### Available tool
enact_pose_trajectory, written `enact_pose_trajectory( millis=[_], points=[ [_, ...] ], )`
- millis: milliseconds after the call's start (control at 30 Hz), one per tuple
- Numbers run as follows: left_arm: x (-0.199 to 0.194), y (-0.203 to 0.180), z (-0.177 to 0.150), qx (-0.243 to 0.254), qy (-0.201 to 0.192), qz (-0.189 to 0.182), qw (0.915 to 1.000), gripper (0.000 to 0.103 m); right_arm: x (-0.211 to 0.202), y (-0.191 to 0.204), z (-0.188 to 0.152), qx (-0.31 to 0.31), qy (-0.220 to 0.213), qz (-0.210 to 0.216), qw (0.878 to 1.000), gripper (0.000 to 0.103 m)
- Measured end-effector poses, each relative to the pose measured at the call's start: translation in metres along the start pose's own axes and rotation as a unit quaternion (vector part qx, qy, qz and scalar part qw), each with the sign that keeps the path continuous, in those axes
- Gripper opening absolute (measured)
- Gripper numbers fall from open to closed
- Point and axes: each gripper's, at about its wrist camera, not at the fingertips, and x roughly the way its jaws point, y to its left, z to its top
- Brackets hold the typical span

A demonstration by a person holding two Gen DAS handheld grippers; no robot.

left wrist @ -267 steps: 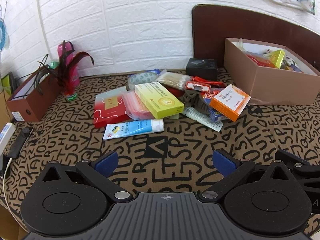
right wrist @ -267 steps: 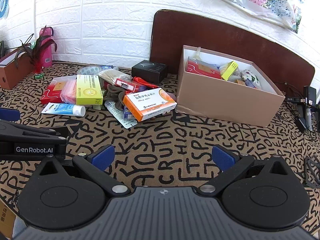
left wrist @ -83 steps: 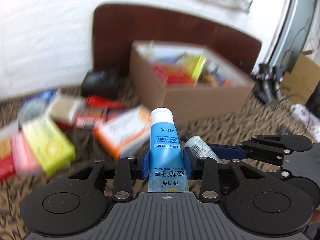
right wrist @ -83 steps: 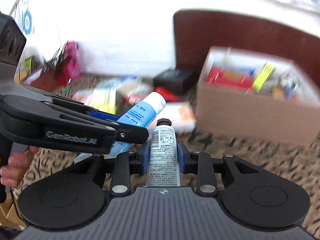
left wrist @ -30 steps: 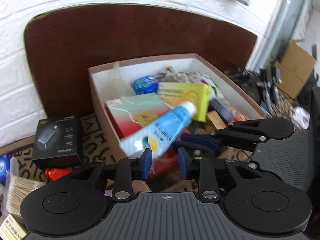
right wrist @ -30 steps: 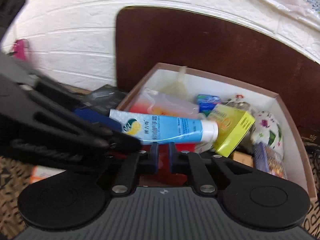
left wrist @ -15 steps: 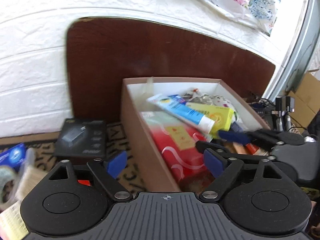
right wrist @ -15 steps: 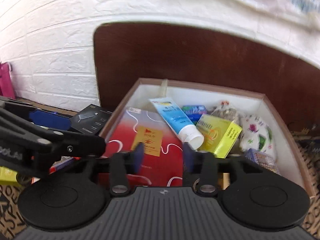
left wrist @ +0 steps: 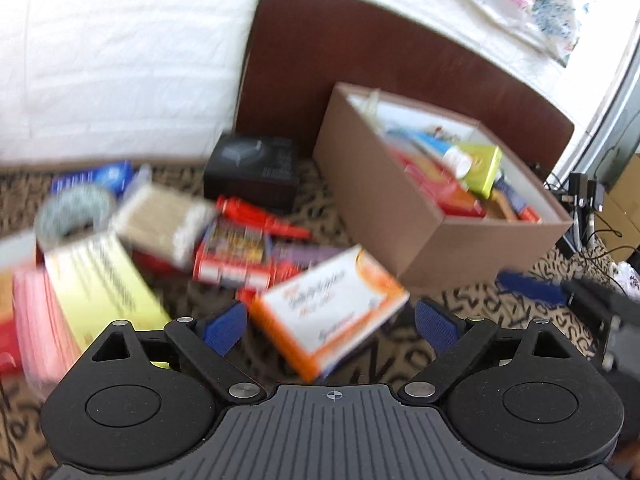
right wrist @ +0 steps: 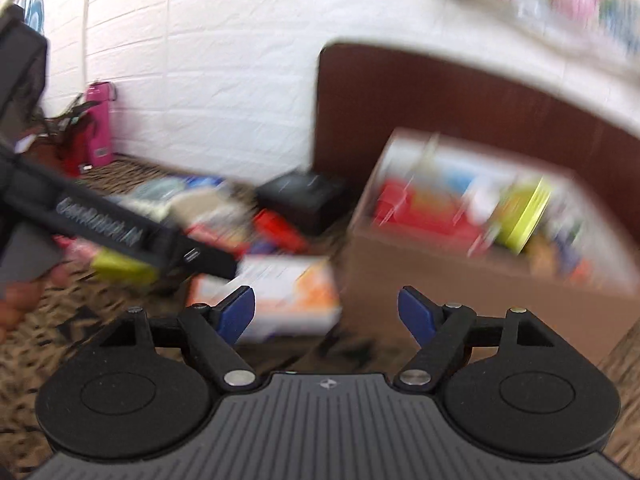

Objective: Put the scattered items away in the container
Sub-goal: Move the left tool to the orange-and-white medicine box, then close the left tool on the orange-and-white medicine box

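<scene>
My left gripper (left wrist: 330, 322) is open and empty, above an orange-and-white medicine box (left wrist: 326, 300) on the patterned cloth. The brown cardboard box (left wrist: 384, 208) stands to the right and holds several items, among them the blue tube (left wrist: 440, 150) and a yellow-green box (left wrist: 482, 168). More scattered items lie left: a yellow box (left wrist: 104, 284), a cotton swab pack (left wrist: 164, 220), a red pack (left wrist: 236, 256). My right gripper (right wrist: 326, 312) is open and empty, in front of the cardboard box (right wrist: 460, 280); that view is blurred. The left gripper's body (right wrist: 120, 236) crosses its left side.
A black box (left wrist: 252, 172) stands against the brown headboard (left wrist: 400, 68). A tape roll (left wrist: 76, 208) lies at far left. Cables and chargers (left wrist: 580, 196) sit to the right of the cardboard box. A pink bottle (right wrist: 98, 124) stands by the white brick wall.
Both grippers have pulled back from over the cardboard box and swung left toward the scattered pile. The blue tube stays in the box. Both views are motion-blurred.
</scene>
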Motion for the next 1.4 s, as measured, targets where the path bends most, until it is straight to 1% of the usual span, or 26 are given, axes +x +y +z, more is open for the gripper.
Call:
enact_pose_trajectory(
  millis=[100,233,333,433,600,667,767,800,833,867,900,1000,1100,1200,1300,1400],
  points=[
    [0.005,0.001,-0.005,0.003,0.003,0.002,1.0000,0.097,0.007,0.005,-0.018,0.031,0.022,0.012,0.999,0.082],
    [0.010,-0.003,-0.003,0.021,-0.005,-0.006,0.9998,0.097,0.014,0.008,-0.027,0.051,0.036,0.020,0.998,0.082],
    [0.020,-0.010,0.001,0.050,0.001,-0.014,0.9986,0.097,0.016,0.008,-0.028,0.058,0.036,0.024,0.997,0.082],
    [0.035,-0.013,0.004,0.076,0.008,-0.013,0.9970,0.097,0.020,0.008,-0.029,0.060,0.036,0.030,0.997,0.082],
    [0.049,-0.018,0.009,0.126,0.005,-0.002,0.9920,0.097,0.033,0.005,-0.029,0.066,0.045,0.036,0.996,0.082],
    [0.056,-0.014,0.011,0.122,0.018,0.003,0.9924,0.097,0.037,0.005,-0.029,0.069,0.048,0.040,0.996,0.082],
    [0.065,-0.002,0.013,0.090,0.041,-0.014,0.9951,0.096,0.044,0.005,-0.028,0.071,0.049,0.046,0.995,0.082],
    [0.067,-0.001,0.013,0.086,0.044,-0.018,0.9951,0.096,0.047,0.005,-0.027,0.071,0.050,0.046,0.995,0.082],
    [0.066,-0.001,0.012,0.093,0.043,-0.020,0.9946,0.095,0.049,0.005,-0.027,0.071,0.051,0.047,0.995,0.082],
    [0.065,-0.003,0.011,0.103,0.044,-0.025,0.9934,0.089,0.051,0.005,-0.026,0.072,0.051,0.049,0.995,0.081],
    [0.065,-0.006,0.010,0.112,0.047,-0.029,0.9921,0.088,0.053,0.006,-0.025,0.072,0.051,0.052,0.995,0.081],
    [0.063,-0.011,0.006,0.135,0.045,-0.014,0.9897,0.085,0.058,0.010,-0.025,0.057,0.059,0.061,0.995,0.080],
    [0.058,-0.012,0.003,0.128,0.049,-0.014,0.9904,0.084,0.054,0.012,-0.028,0.046,0.060,0.069,0.995,0.079],
    [0.052,-0.014,-0.005,0.127,0.054,-0.018,0.9903,0.083,0.045,0.016,-0.033,0.034,0.062,0.090,0.993,0.079],
    [0.045,-0.018,-0.019,0.132,0.060,-0.016,0.9892,0.082,0.033,0.020,-0.039,0.023,0.067,0.102,0.992,0.079],
    [0.035,-0.020,-0.037,0.120,0.073,-0.019,0.9899,0.082,0.019,0.022,-0.049,0.017,0.079,0.114,0.990,0.079]
  ],
)
